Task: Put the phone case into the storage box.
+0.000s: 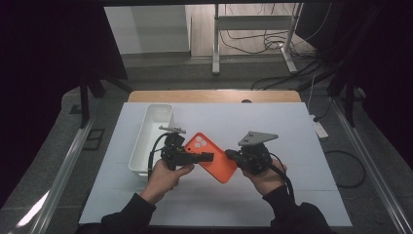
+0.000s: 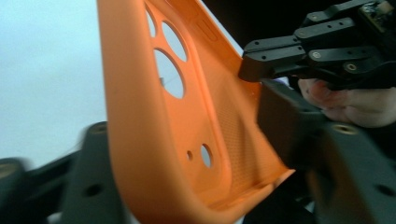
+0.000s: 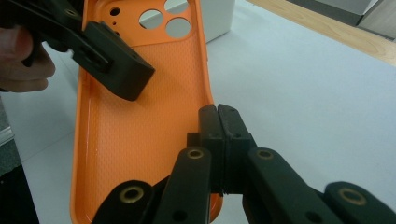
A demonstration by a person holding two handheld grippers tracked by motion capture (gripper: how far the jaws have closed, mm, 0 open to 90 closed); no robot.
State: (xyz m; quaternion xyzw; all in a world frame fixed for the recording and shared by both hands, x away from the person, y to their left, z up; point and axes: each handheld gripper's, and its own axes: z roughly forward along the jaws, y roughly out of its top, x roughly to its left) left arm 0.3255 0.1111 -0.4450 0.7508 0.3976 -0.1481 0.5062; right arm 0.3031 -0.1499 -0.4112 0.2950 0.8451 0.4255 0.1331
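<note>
Phone case (image 1: 215, 157) between left tongs (image 1: 207, 156) and right tongs (image 1: 230, 155), both pinching its edges.

- The high view looks forward and down from above the person's side, taking in the whole white surface (image 1: 272, 126).
- The left gripper view sits very close to the orange phone case (image 2: 196, 116).
- The right gripper view looks along its jaws, also close; all three views share that case (image 3: 140, 126).
</note>
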